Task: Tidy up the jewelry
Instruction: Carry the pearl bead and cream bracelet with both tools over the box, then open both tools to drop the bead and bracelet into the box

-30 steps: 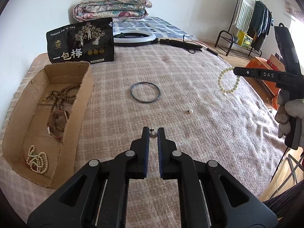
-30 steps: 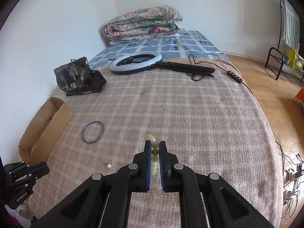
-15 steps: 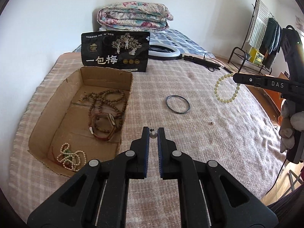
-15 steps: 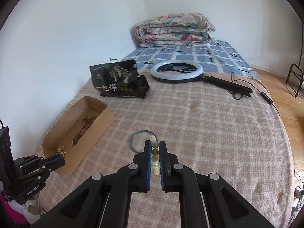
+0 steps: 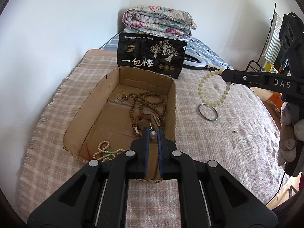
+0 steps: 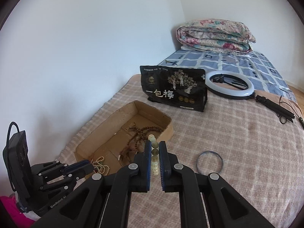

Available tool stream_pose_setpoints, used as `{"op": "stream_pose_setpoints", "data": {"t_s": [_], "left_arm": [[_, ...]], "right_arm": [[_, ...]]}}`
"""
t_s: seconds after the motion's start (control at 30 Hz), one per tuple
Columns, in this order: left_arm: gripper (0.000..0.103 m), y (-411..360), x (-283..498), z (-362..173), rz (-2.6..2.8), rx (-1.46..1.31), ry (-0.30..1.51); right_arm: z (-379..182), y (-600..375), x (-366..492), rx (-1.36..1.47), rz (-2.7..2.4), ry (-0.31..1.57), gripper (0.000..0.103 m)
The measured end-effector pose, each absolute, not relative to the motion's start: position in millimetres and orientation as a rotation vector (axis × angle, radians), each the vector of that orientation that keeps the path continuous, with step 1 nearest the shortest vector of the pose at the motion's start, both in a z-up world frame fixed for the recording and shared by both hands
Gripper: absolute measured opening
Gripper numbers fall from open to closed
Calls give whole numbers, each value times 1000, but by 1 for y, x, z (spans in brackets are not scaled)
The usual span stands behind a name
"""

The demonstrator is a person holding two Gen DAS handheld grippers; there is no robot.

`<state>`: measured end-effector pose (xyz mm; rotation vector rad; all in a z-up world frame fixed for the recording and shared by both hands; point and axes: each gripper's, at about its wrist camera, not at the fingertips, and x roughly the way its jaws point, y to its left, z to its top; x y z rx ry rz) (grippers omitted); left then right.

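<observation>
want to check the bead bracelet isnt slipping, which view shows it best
The left wrist view. There the pale bead bracelet hangs as a full open loop from the right hand-held gripper, beside the cardboard box. The right wrist view shows only a short column of beads edge-on between its own fingers, so the loop itself is hidden.

L wrist cam sits close above the cardboard box (image 5: 172,102), facing the far wall. R wrist cam looks from further right, angled left. Both share box, black bag (image 6: 173,89), blanket (image 6: 247,136).
</observation>
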<state>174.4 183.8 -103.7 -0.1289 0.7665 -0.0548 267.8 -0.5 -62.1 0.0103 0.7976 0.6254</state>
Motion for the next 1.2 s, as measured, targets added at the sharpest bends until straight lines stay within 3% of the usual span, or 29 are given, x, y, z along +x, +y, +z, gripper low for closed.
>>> {"op": "stream_pose_setpoints", "data": {"t_s": [1.07, 1.17, 1.2], "left_arm": [[6, 224, 179, -111, -9, -196, 787], [6, 220, 180, -111, -15, -186, 786], [6, 219, 180, -110, -15, -184, 784]], "right_arm": [[-107, 129, 297, 7, 799, 891, 5], [-109, 131, 298, 1, 793, 893, 8], [-109, 130, 299, 3, 787, 893, 13]]}}
